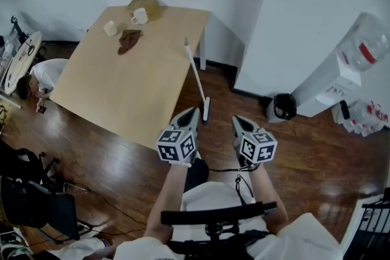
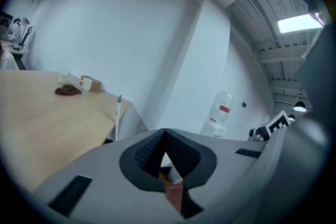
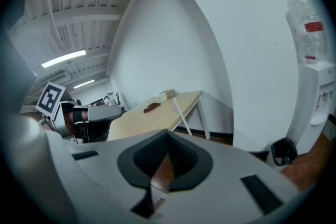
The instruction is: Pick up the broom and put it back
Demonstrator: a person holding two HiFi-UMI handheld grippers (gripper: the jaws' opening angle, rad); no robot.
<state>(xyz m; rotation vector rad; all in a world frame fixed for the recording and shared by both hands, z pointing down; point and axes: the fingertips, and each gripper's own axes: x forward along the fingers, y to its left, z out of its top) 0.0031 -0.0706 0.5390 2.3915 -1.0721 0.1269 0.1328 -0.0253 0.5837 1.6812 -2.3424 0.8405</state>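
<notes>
The broom (image 1: pixel 196 76) has a thin white handle and leans against the right edge of the wooden table (image 1: pixel 122 94), its head on the floor by the table's near corner. In the left gripper view the broom (image 2: pixel 117 118) stands left of my jaws, and in the right gripper view the broom (image 3: pixel 181 115) slants by the table leg. My left gripper (image 1: pixel 194 111) is shut and empty, just left of the broom's head. My right gripper (image 1: pixel 237 119) is shut and empty, a little to the head's right. Neither gripper touches the broom.
On the table's far end sit two cups (image 1: pixel 139 16), a brown cloth (image 1: pixel 129 39) and a small box (image 1: pixel 146 6). A water dispenser (image 1: pixel 341 76) and a black bin (image 1: pixel 283 106) stand at the right wall. A person (image 1: pixel 46 73) is at the table's left, with black chairs (image 1: pixel 30 198) nearer.
</notes>
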